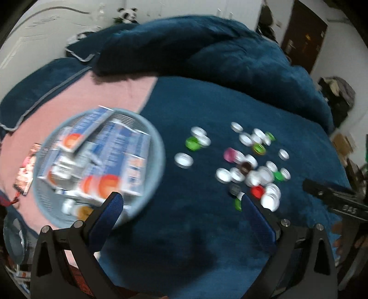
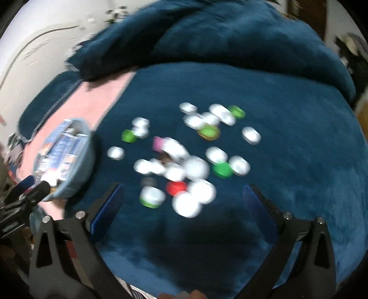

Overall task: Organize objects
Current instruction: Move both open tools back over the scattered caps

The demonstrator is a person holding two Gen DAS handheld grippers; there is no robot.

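Several bottle caps, mostly white with some green, one red (image 1: 257, 191) and one pink (image 1: 230, 154), lie scattered on a dark blue blanket (image 1: 207, 103). A light blue mesh basket (image 1: 158, 147) at the left holds several blue-and-white boxes with orange spots (image 1: 110, 149). My left gripper (image 1: 181, 202) is open and empty, hovering between basket and caps. My right gripper (image 2: 181, 195) is open and empty just above the near caps; the red cap (image 2: 176, 187) and white caps (image 2: 187, 204) lie between its fingers. The basket shows at the left of the right wrist view (image 2: 88, 158). Both views are blurred.
A pink sheet (image 1: 80, 99) lies under the basket. A bunched blue duvet (image 1: 207, 46) rises at the back. A small photo booklet (image 1: 26, 170) lies left of the basket. A toy panda (image 1: 127, 15) sits by the white wall. Clutter stands at the right edge (image 1: 340, 96).
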